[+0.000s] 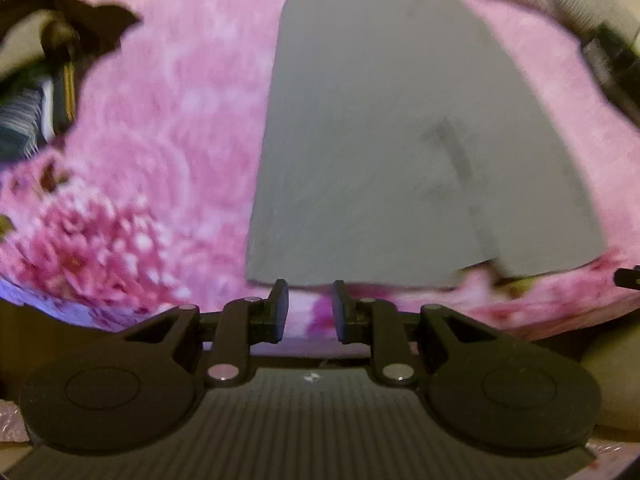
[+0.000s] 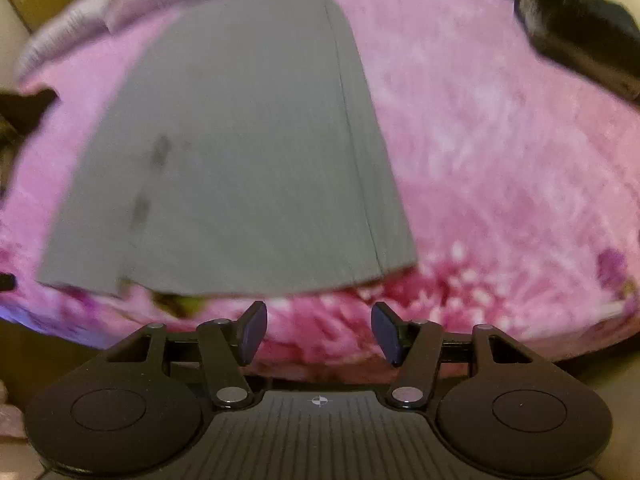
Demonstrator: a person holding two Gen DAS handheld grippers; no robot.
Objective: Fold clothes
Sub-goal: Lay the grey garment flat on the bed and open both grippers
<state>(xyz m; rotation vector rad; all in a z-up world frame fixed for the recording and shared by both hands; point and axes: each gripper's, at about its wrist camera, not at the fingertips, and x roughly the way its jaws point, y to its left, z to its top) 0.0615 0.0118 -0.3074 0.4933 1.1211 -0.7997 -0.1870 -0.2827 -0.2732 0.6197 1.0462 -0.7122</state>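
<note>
A grey garment (image 1: 380,140) lies flat on a pink floral blanket (image 1: 168,128), folded lengthwise into a long panel with one layer overlapping another. In the right wrist view the same grey garment (image 2: 240,152) shows a seam along its right side. My left gripper (image 1: 310,304) hovers just before the garment's near hem, open, with nothing between its fingers. My right gripper (image 2: 318,330) is also open and empty, a little short of the near hem, over the pink floral blanket (image 2: 500,160).
A dark piece of clothing (image 1: 60,40) lies at the blanket's far left over a striped item (image 1: 20,120). A dark object (image 2: 580,28) sits at the far right edge. A quilted lilac border (image 2: 80,20) runs along the back. The blanket's front edge drops off close below both grippers.
</note>
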